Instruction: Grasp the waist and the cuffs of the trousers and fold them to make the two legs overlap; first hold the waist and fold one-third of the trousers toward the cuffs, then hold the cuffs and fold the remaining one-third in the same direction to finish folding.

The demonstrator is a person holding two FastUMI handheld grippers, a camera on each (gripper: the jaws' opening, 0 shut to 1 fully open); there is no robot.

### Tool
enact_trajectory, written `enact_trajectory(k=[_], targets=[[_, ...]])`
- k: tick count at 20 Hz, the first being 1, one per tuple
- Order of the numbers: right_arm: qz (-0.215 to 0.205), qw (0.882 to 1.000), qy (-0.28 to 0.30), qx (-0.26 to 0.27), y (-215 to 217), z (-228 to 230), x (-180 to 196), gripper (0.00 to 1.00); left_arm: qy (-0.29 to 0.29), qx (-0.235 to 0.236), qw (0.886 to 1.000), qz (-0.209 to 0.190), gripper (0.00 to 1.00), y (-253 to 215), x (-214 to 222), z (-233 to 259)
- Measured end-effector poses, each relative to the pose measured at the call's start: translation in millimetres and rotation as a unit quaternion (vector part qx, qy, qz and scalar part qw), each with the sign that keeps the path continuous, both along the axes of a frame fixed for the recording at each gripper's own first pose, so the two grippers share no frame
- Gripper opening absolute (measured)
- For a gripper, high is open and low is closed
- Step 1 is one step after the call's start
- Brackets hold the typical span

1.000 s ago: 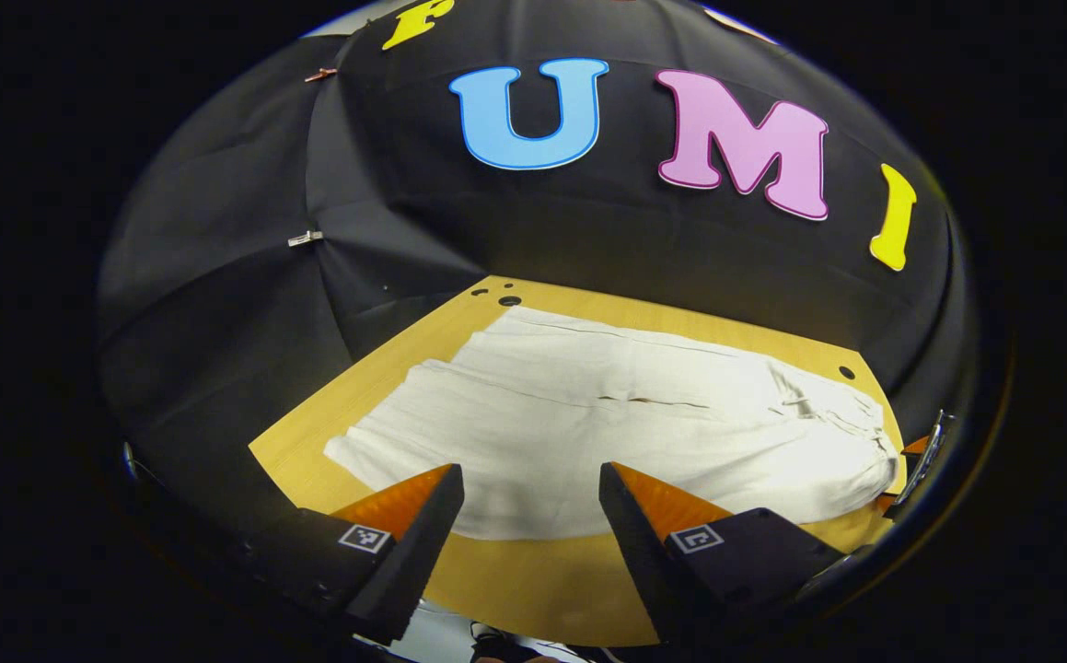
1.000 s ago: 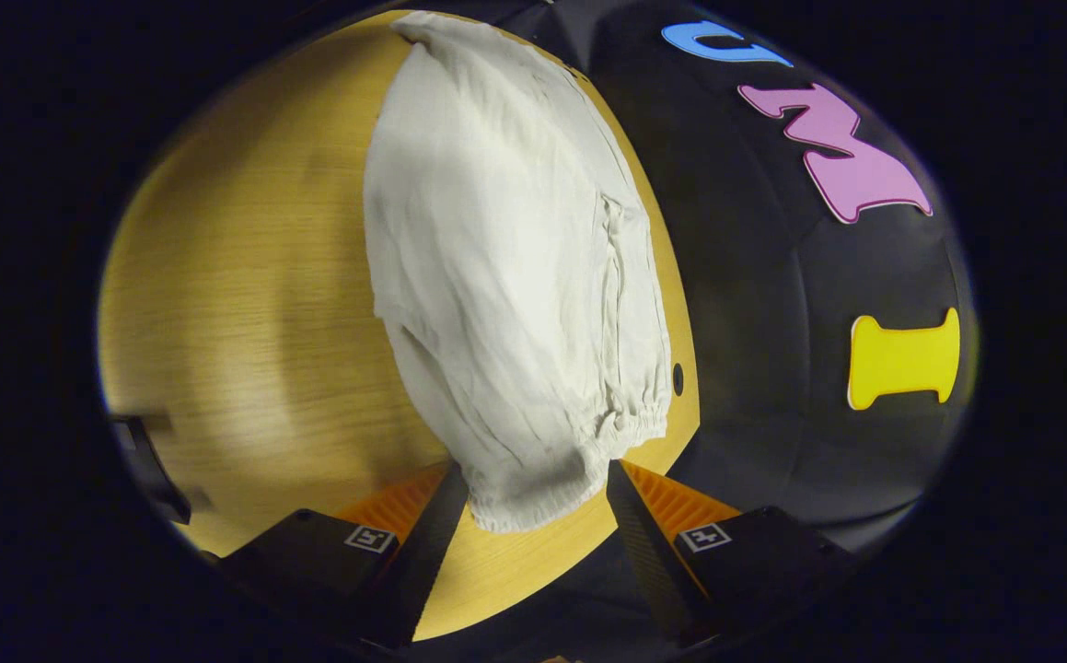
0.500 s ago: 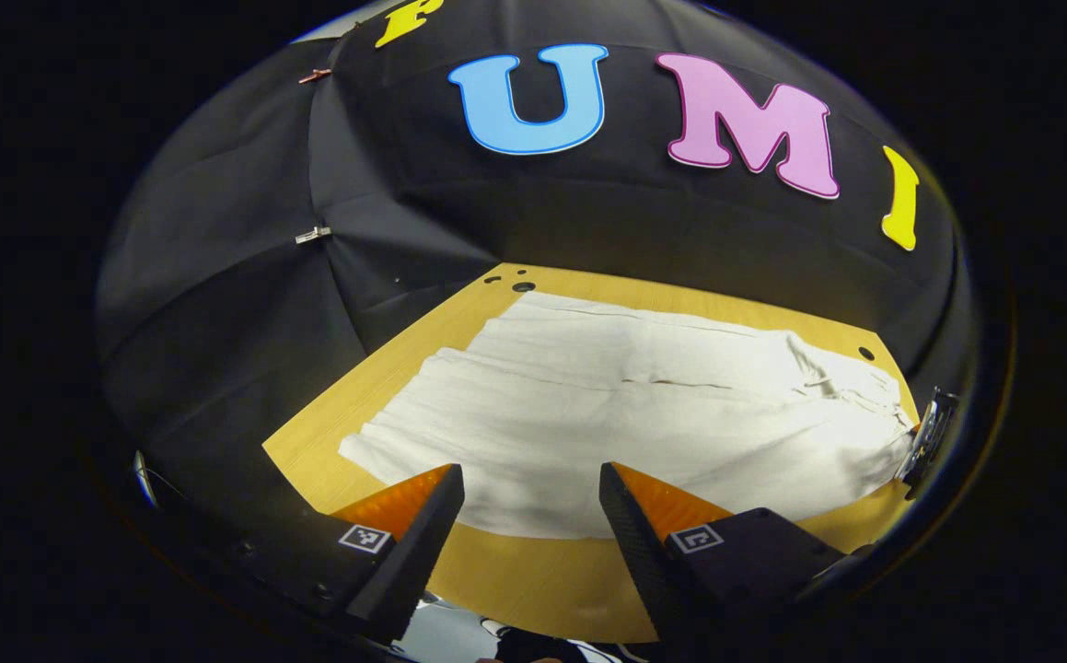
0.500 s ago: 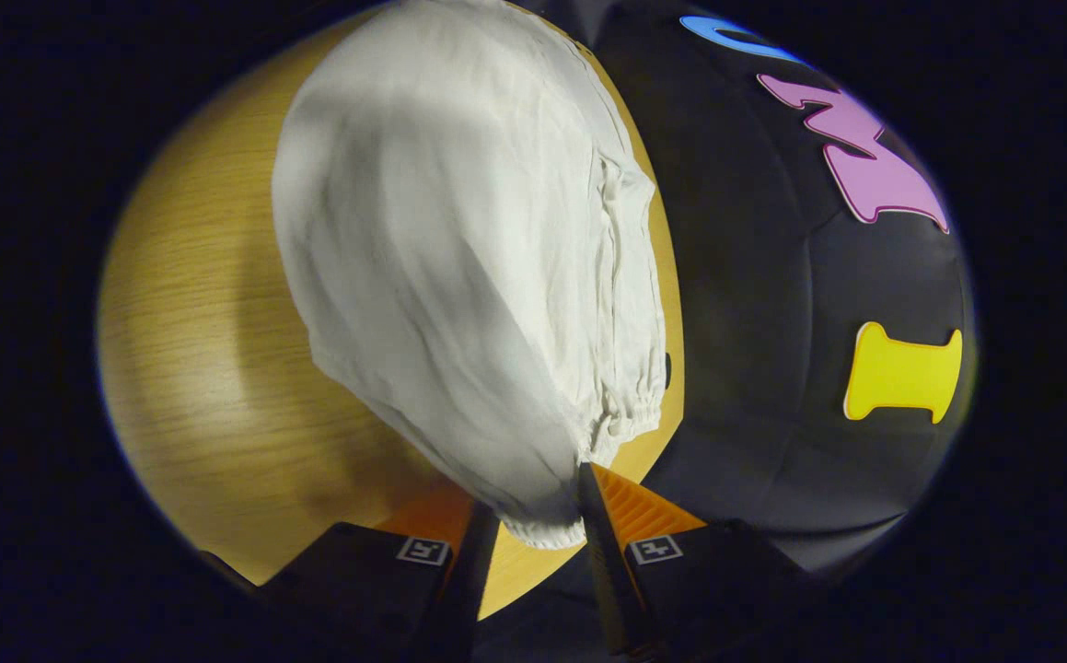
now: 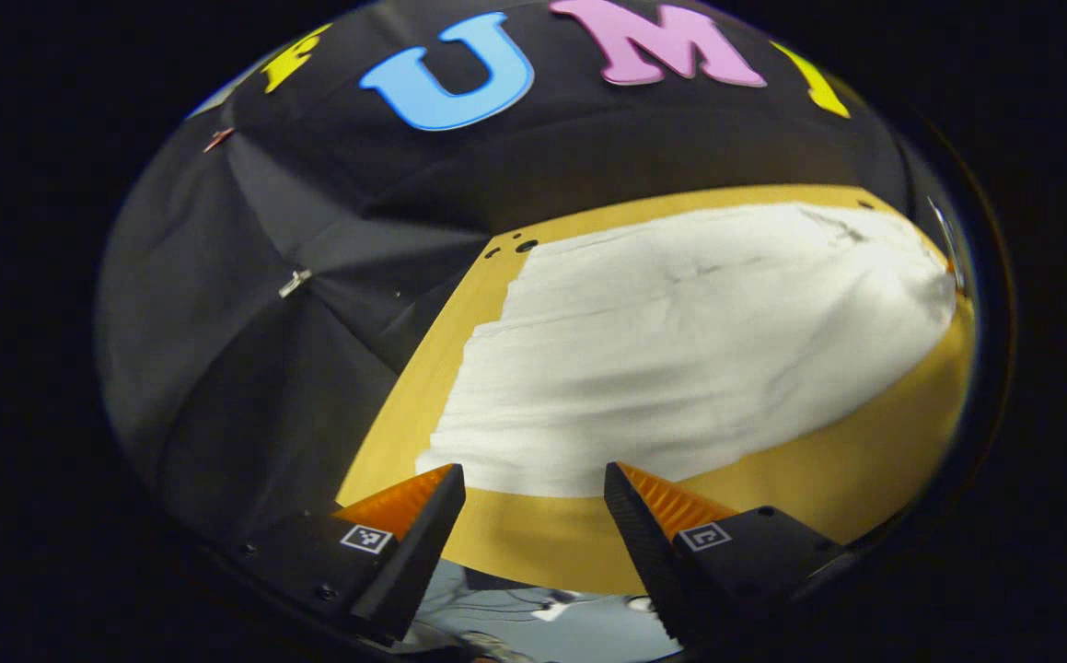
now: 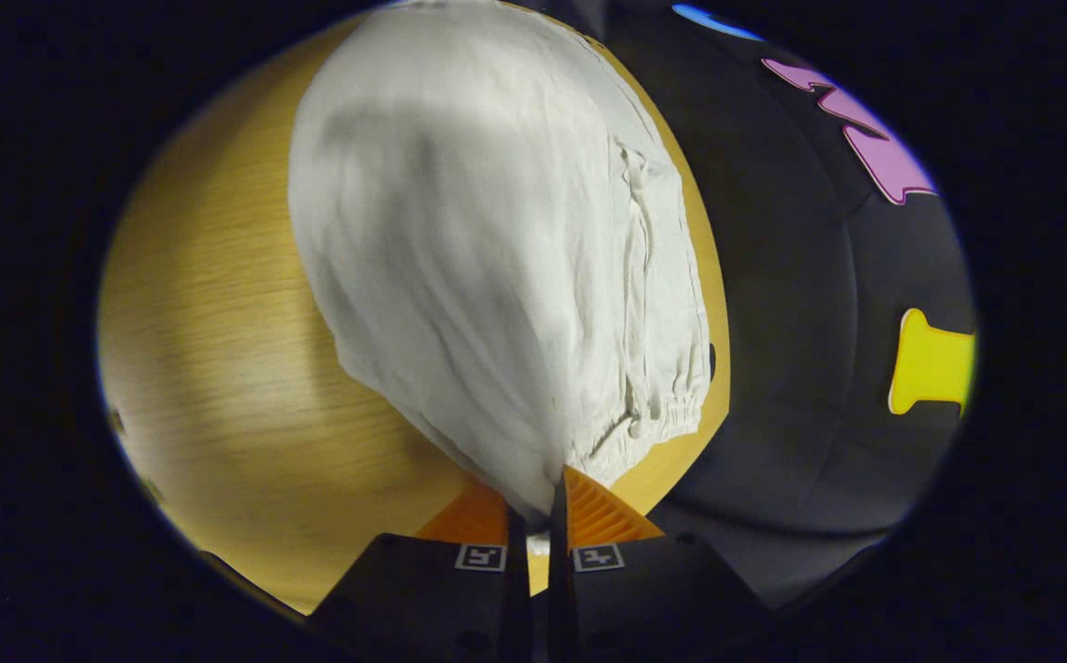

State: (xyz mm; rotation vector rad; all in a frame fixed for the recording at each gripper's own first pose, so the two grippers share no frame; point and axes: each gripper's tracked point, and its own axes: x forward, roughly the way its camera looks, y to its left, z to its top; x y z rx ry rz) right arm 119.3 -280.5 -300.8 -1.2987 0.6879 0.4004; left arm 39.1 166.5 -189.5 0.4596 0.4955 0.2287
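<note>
White trousers (image 5: pixel 680 341) lie flat and lengthwise on a wooden table (image 5: pixel 800 488). In the left gripper view the cuff end (image 5: pixel 459 442) is nearest. My left gripper (image 5: pixel 533 479) is open over the table's front strip, just short of that cuff edge, with nothing between its fingers. In the right gripper view the trousers (image 6: pixel 478 258) stretch away from me. The gathered elastic waist (image 6: pixel 671 414) is closest. My right gripper (image 6: pixel 547 493) is shut on the near corner of the waist, and the cloth bunches into creases where the fingers pinch it.
Black cloth walls (image 5: pixel 266 322) close in the table's left and far sides. Small round holes (image 5: pixel 526 246) mark the far left corner of the table. Bare wood (image 6: pixel 220 322) lies left of the trousers in the right gripper view. The floor (image 5: pixel 533 617) shows past the front edge.
My right gripper's fingers closed from wide open onto the waist corner. My left gripper swung left toward the cuff end and stayed open.
</note>
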Motion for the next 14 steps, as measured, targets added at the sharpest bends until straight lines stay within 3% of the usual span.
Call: enact_trajectory(k=[4, 10, 13, 14], targets=[[0.031, 0.999, 0.031, -0.016, 0.1, -0.1, -0.9, 0.07, 0.055, 0.106, 0.992, -0.05, 0.96, 41.2, 6.8, -18.4], [0.05, 0.997, 0.035, -0.036, -1.2, 0.4, -2.0, 0.06, 0.146, 0.218, 0.957, -0.121, 0.95, 86.7, 26.3, -50.6], [0.055, 0.997, 0.035, -0.043, -0.6, 0.4, -0.9, 0.06, 0.167, 0.283, 0.93, -0.163, 0.95, 100.0, 43.0, -57.2], [0.055, 0.997, 0.035, -0.043, -0.9, 0.2, -1.5, 0.06, 0.175, 0.326, 0.91, -0.188, 0.93, 102.0, 48.6, -55.2]])
